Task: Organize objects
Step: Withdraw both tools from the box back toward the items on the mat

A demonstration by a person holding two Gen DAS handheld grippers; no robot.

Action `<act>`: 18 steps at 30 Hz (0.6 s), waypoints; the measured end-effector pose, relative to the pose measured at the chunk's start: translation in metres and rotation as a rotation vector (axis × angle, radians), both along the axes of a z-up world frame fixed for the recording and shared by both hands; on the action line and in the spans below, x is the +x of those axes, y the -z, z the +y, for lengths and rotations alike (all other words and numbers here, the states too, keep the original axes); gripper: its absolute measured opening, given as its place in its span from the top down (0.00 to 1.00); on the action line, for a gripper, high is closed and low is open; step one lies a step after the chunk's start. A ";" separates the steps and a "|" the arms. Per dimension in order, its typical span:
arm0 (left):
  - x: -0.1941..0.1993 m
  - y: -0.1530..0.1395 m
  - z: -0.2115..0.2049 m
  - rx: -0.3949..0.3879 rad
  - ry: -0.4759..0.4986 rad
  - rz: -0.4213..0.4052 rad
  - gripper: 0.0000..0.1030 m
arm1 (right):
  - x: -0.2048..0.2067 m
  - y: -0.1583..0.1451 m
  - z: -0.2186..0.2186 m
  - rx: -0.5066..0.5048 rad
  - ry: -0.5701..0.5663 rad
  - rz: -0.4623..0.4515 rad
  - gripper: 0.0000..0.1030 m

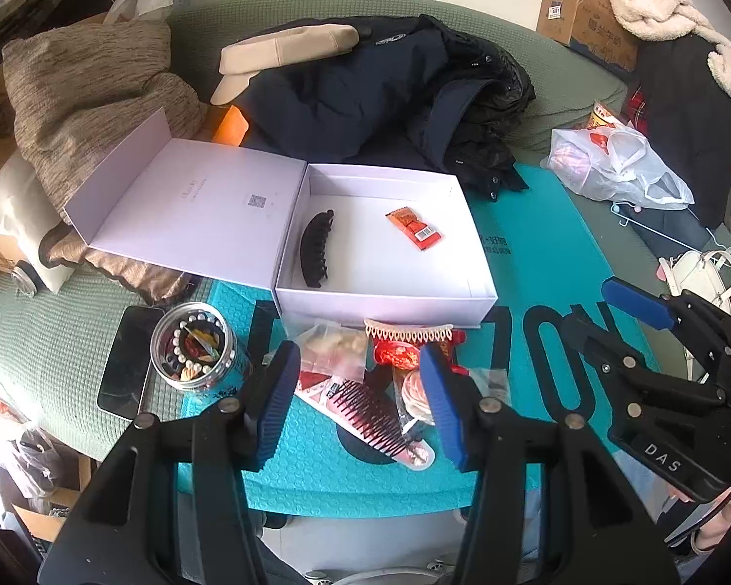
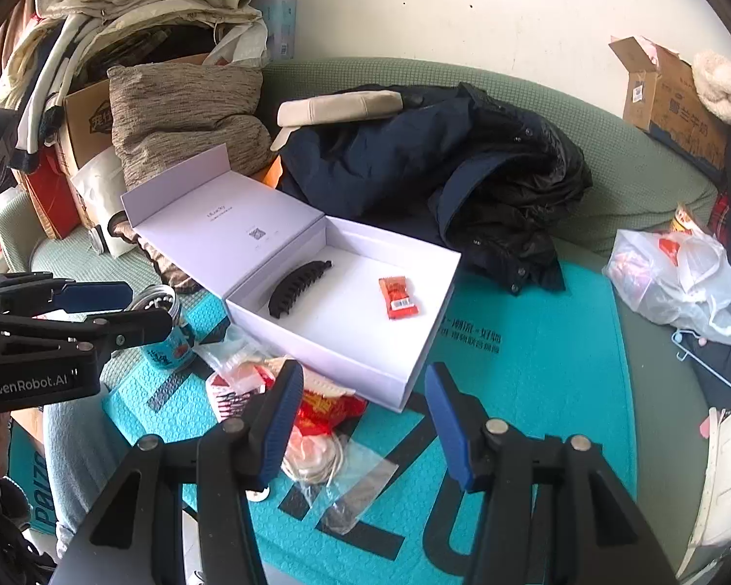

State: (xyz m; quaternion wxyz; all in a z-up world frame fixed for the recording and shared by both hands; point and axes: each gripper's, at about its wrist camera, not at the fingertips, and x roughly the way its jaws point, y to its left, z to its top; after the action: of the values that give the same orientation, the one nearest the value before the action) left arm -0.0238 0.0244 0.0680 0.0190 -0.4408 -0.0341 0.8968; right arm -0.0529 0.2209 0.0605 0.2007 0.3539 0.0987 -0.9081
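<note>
Sorting continues: black plastic claw clip [image 1: 317, 248] and orange sachet [image 1: 414, 230] lie inside the white cardboard box [image 1: 385, 298]. Left gripper [image 1: 360, 402] and right gripper [image 2: 360, 426], both apart and empty, hover above the small-item pile [image 1: 365, 370] at the box's 6 o'clock; next likely comes a pick.

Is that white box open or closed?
Open: the white box has its lid folded back flat, showing a hair clip inside.
</note>
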 end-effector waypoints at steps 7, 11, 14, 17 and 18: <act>0.019 0.027 0.002 -0.005 0.004 -0.036 0.50 | 0.017 0.019 -0.003 0.013 -0.008 -0.029 0.49; 0.027 0.042 0.001 0.014 0.012 -0.054 0.50 | 0.026 0.027 -0.002 -0.001 -0.006 -0.048 0.49; 0.033 0.053 0.000 0.023 0.009 -0.058 0.50 | 0.032 0.034 0.000 -0.023 -0.002 -0.062 0.46; 0.039 0.063 -0.002 0.031 0.001 -0.072 0.50 | 0.039 0.043 0.002 -0.028 0.010 -0.080 0.44; 0.040 0.066 -0.003 0.039 0.001 -0.079 0.50 | 0.041 0.046 0.002 -0.028 0.009 -0.085 0.44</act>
State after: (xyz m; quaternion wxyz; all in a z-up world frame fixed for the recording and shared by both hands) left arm 0.0163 0.0215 0.0018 0.0269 -0.4756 -0.0523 0.8777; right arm -0.0123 0.2231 0.0149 0.2055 0.3897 0.0757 -0.8945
